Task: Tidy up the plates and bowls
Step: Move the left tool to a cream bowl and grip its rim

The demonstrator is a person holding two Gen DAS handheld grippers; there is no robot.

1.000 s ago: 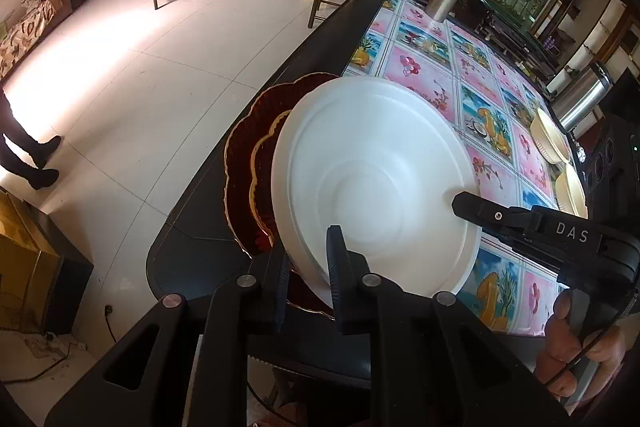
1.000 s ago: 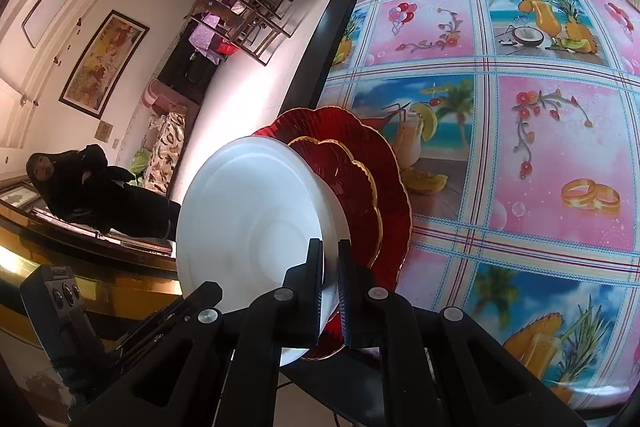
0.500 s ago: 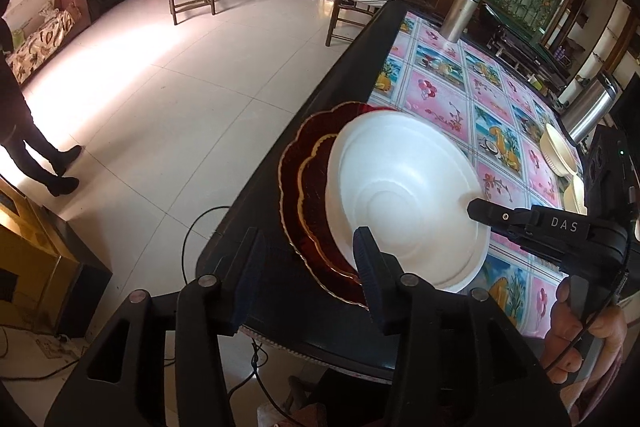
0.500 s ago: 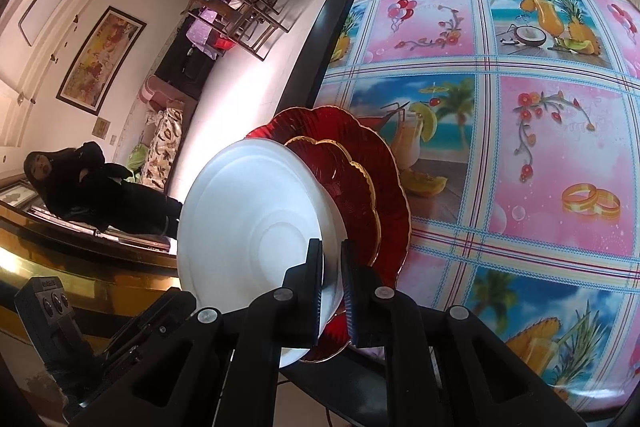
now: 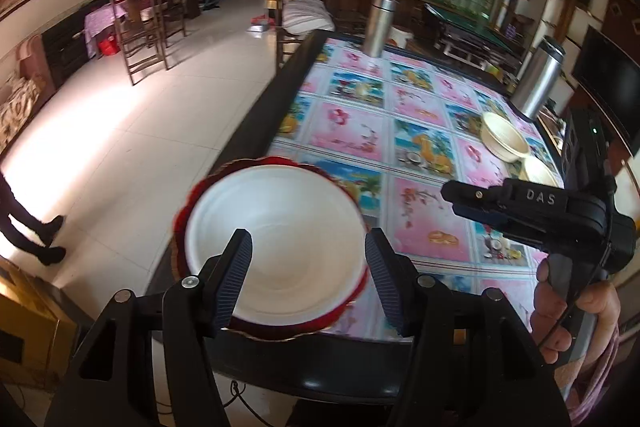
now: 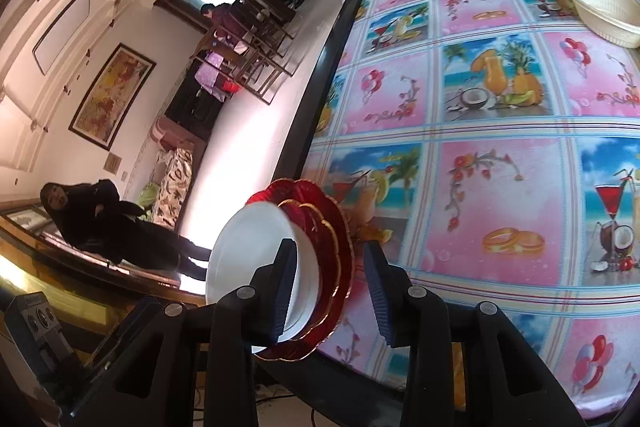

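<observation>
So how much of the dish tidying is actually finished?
Done: the white bowl sits on the red plates at the table's corner. In hand: nothing; the left gripper and right gripper are opening, clear of it. Left: two cream bowls across the table.

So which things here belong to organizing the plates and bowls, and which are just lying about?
Belongs to the job:
- white bowl
- red plates stacked under it
- cream bowls far across the table
- left gripper and right gripper, both opening, off the bowl

Just lying about:
- two steel flasks
- tablecloth
- chairs
</observation>
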